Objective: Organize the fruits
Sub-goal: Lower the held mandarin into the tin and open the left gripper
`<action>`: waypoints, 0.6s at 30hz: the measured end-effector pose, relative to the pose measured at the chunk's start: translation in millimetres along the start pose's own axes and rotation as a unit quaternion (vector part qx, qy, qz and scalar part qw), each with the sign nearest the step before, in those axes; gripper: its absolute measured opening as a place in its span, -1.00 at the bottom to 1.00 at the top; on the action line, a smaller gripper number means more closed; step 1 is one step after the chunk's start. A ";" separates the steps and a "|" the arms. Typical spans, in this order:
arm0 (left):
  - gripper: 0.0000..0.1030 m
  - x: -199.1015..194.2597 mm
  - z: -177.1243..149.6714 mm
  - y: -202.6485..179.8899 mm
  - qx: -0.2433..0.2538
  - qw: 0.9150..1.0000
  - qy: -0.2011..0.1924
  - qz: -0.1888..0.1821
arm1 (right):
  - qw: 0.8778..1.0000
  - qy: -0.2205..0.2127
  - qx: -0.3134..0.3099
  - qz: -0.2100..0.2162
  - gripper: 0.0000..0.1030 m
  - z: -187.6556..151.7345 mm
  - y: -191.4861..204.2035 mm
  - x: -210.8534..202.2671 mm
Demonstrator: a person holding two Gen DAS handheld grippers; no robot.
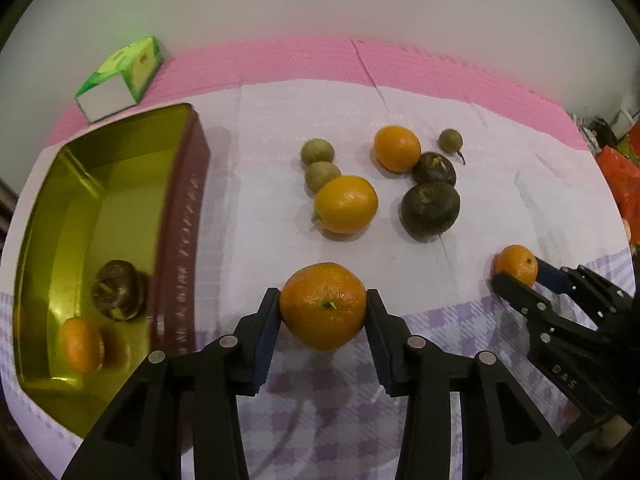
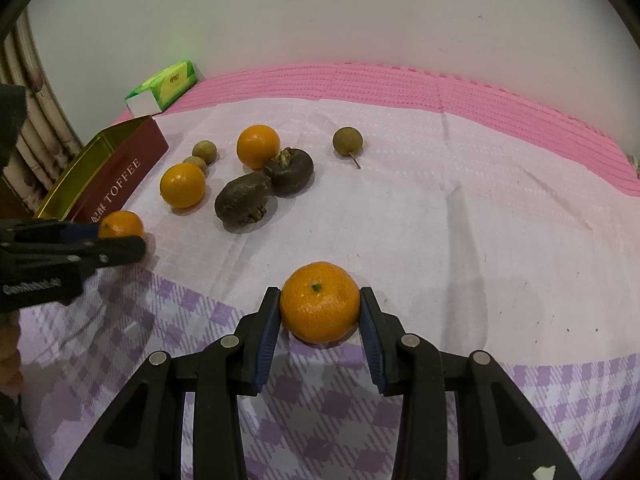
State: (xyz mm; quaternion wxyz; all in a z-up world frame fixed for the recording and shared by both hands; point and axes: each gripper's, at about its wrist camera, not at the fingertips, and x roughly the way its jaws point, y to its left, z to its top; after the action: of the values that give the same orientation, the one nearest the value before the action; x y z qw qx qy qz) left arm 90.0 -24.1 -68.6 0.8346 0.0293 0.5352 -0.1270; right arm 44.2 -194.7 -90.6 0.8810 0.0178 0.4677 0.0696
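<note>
A tangerine (image 1: 323,306) is clamped in the left claw (image 1: 322,314), a second tangerine (image 2: 319,302) in the right claw (image 2: 320,312), both on the tabletop (image 2: 440,220). Loose fruit (image 1: 346,204) is scattered beyond; the tin (image 1: 120,184) sits left.

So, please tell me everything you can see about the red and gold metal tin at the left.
The rectangular metal tin is dark red outside, with white lettering including "TOFFEE", and shiny gold inside. It has no lid on and sits flat on the pale cloth at the left, below a green and white box. Inside lie one dark brown fruit and one small orange. No gripper touches it.
</note>
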 end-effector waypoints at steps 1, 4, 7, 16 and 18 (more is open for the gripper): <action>-0.17 -4.7 0.6 2.8 -0.004 1.000 -0.004 0.000 | 1.000 -0.001 0.000 -0.001 -0.30 -0.6 -0.1 -0.2; -0.17 -20.4 0.8 11.6 -0.011 1.000 -0.018 0.001 | 1.000 -0.005 0.003 -0.002 -0.30 -0.9 0.3 -0.1; -0.17 -34.1 2.4 20.5 -0.012 0.999 -0.030 0.011 | 1.000 -0.009 0.004 -0.005 -0.30 -2.0 1.8 0.2; -0.17 -56.2 5.0 70.9 -0.038 0.997 -0.051 0.051 | 1.000 -0.023 -0.005 -0.018 -0.30 -4.4 5.4 0.7; -0.17 -58.4 4.4 84.8 -0.047 0.996 -0.053 0.062 | 0.999 -0.026 -0.008 -0.022 -0.30 -4.8 6.7 1.3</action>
State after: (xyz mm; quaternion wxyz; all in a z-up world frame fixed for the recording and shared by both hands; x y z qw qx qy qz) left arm 91.5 67.6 -21.6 0.8684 0.0168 0.4930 -0.0511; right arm 40.2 -188.1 -93.7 0.8945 0.0025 0.4440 0.0531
